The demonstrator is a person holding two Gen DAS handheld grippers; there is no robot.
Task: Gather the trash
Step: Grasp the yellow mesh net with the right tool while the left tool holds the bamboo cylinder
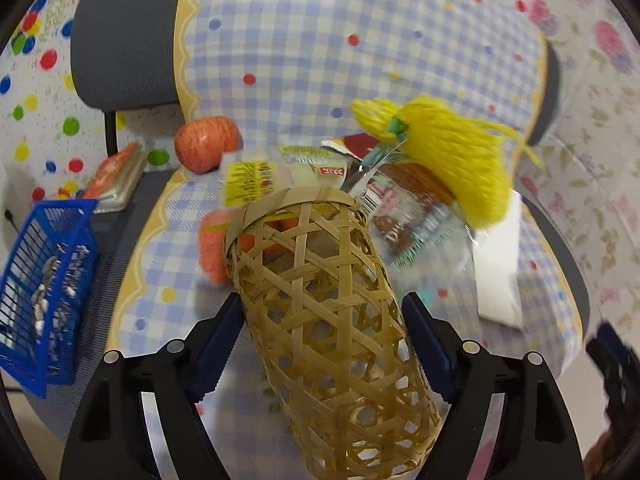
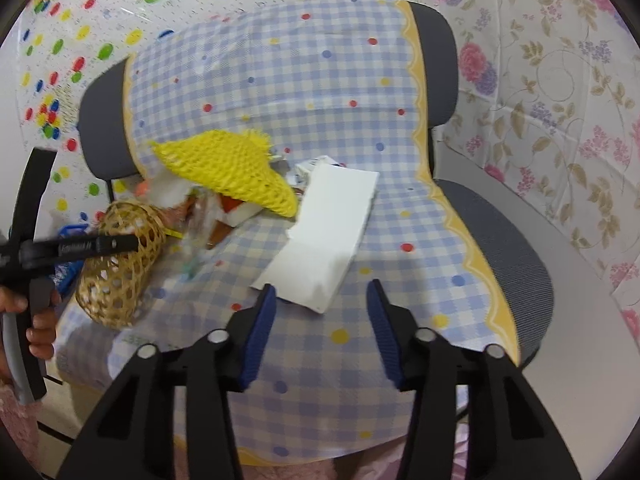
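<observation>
Working over a chair draped in a checked cloth (image 2: pixel 320 92), I have the woven bamboo basket (image 1: pixel 320 312) lying on its side between my left gripper (image 1: pixel 322 344) fingers; the jaws stand wide, flanking its walls, and I cannot tell whether the pads actually press on it yet. It looks light and springy, an open lattice that would flex or crack if squeezed hard, so I judge a gentle hold across the mid-body, or at the stiffer rim band, is best

My right gripper (image 2: pixel 322 334) is about half open with nothing in it, its tips just short of the near edge of the white folded paper (image 2: pixel 324 236) lying flat on the cloth. That sheet is thin and limp; pinching an edge or corner should lift it, though a flat sheet on cloth gives the fingers little to get under

Behind it sit the yellow mesh net (image 2: pixel 236 168), soft and snaggy, and the crinkly snack wrappers (image 1: pixel 404 216), likely slippery. An apple (image 1: pixel 206 144) rests beyond the basket mouth
</observation>
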